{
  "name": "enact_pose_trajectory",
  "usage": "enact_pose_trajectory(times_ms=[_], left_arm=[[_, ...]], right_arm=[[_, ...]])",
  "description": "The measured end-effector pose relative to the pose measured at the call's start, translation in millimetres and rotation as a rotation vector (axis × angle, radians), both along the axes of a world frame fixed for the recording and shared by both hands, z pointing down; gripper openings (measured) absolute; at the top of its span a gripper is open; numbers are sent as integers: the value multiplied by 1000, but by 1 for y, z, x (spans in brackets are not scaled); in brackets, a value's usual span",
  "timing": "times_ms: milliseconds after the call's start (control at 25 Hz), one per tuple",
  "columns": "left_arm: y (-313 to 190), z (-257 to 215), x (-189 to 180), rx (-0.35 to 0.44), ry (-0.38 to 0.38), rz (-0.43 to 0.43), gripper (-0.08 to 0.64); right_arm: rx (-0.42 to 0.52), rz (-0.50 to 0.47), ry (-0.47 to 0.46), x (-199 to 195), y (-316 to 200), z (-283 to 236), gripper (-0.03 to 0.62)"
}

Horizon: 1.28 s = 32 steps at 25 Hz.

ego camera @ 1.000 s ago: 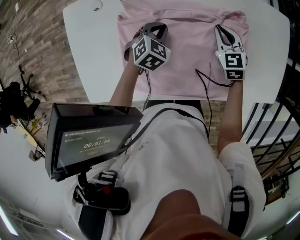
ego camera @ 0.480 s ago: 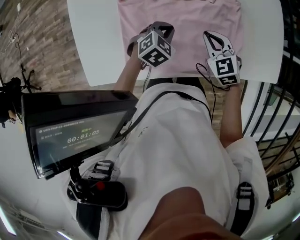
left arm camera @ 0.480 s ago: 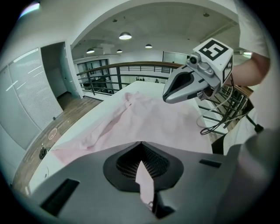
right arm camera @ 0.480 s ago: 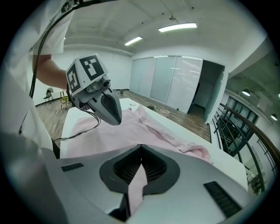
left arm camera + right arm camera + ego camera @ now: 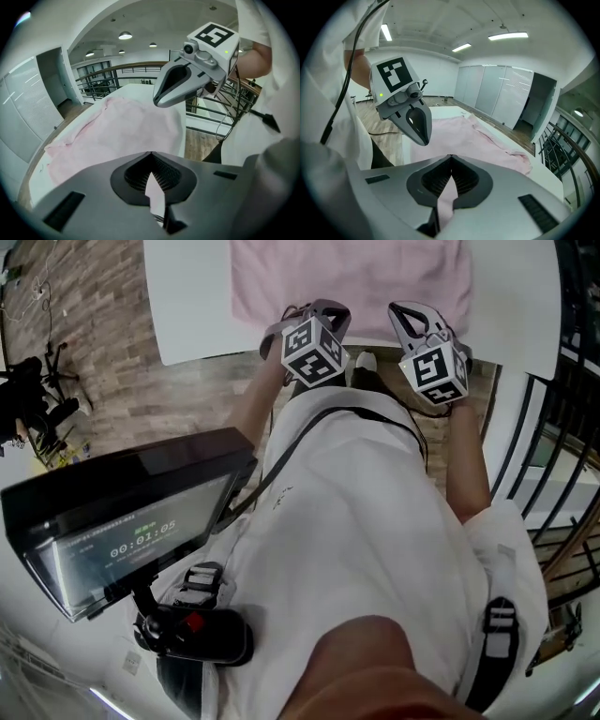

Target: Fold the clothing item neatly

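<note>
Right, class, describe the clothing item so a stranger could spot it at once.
Find the white table before the person. The garment lies spread on it, near edge pinched by the left tool and right tool. It is the only pink cloth there.

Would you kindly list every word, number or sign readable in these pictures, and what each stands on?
"00:01:05": timer on the dark screen.
Small print above it: too blurred to read.
Marker cubes: square patterns only, no letters.

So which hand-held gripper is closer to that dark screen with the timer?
Left. The left hand-held gripper is above and right of the screen; the right hand-held gripper sits farther right, beyond it.
</note>
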<state>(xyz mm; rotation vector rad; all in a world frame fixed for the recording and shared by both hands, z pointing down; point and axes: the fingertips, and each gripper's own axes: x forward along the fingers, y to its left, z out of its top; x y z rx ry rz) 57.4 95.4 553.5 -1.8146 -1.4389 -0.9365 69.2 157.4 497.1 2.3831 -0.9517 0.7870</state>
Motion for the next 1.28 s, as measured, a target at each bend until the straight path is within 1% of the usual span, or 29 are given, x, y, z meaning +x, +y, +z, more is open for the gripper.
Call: enact_pose_trajectory(times_ms=[120, 320, 480, 640, 760, 840, 920, 1080, 1160, 1280], left_arm=[[-23, 21, -22, 18, -22, -26, 3], [-36, 36, -60, 26, -55, -74, 3], [-39, 44, -83, 44, -57, -48, 3], [-22, 46, -103, 41, -58, 10, 3], [-38, 59, -94, 47, -76, 77, 3], [-63, 71, -73, 45, -97, 115, 3], [-77, 78, -55, 42, -94, 137, 3], [-65, 69, -56, 23, -60, 151, 3], [-62, 65, -57, 23, -39, 152, 3], [-63, 65, -51, 41, -7, 160, 3]], right_arm=[[-24, -48, -8, -16, -19, 15, 3], [-22, -80, -57, -57, -30, 29, 3], [-29, -85, -82, -79, -37, 43, 3], [-41, -46, -106, -98, -26, 51, 3], [-58, -7, -154, -91, -40, 71, 3], [-56, 21, -201, -73, -63, 87, 3], [-59, 39, -215, -59, -75, 95, 3], [-50, 113, -197, -66, -61, 85, 3], [-63, 150, -194, -72, -50, 83, 3], [-98, 181, -199, -76, -37, 88, 3]])
